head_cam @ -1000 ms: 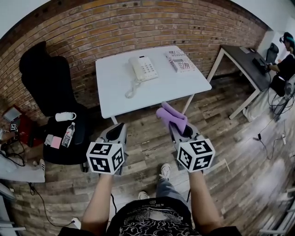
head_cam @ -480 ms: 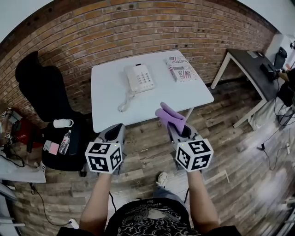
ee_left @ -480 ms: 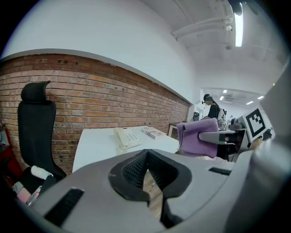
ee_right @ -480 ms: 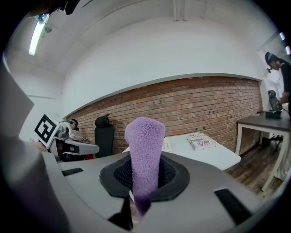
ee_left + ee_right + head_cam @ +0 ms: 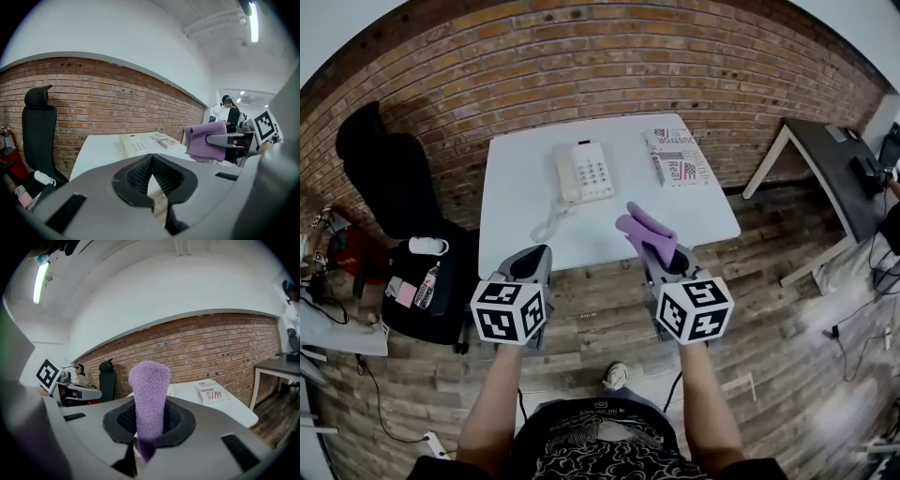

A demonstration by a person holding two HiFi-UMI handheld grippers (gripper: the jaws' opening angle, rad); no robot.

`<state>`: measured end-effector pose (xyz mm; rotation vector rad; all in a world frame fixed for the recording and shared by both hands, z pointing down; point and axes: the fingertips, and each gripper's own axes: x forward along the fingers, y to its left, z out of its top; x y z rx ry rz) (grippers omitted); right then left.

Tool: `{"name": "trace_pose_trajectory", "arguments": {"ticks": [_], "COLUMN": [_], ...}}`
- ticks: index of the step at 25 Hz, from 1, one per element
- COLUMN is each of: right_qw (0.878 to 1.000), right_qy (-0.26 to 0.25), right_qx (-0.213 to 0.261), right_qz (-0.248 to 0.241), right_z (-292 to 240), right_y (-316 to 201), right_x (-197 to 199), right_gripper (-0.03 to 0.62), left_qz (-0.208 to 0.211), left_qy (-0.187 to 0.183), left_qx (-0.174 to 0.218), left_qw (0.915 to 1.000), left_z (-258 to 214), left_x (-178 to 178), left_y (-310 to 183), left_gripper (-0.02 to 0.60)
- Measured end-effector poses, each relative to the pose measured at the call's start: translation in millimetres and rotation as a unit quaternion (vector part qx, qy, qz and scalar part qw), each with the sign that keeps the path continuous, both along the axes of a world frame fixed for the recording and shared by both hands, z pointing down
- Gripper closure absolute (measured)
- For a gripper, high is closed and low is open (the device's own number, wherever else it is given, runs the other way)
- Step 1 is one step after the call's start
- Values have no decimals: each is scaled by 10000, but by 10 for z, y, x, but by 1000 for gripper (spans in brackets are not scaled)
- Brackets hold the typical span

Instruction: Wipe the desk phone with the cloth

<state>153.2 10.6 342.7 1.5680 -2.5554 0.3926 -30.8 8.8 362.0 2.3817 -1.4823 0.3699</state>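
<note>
I note right gripper (image 5: 660, 259) jaws clamped on purple cloth (image 5: 649, 232); left gripper (image 5: 532, 262) jaws closed, empty; both well short of desk phone (image 5: 584, 172).

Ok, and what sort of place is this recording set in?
Most likely an office or shared workspace: a white table with a desk phone stands by a brick wall, a black office chair sits beside it, and a second desk stands off to the right.

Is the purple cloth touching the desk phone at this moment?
Apart. The head view shows the cloth, clamped in the right tool, near the front edge of the table, with bare tabletop between it and the desk phone.
</note>
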Motion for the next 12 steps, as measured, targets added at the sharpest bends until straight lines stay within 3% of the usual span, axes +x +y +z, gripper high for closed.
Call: {"name": "trace_pose_trajectory", "arguments": {"ticks": [12], "right_qw": [9992], "right_qy": [0], "right_qx": [-67], "right_qz": [-406], "right_z": [128], "right_y": [-552], "right_x": [217], "right_gripper": [546], "left_qz": [-332], "left_qy": [-79], "left_qx": [-46], "left_qw": [9994], "left_z": [86], "left_x": [214], "left_y": [-417], "left_gripper": [575]}}
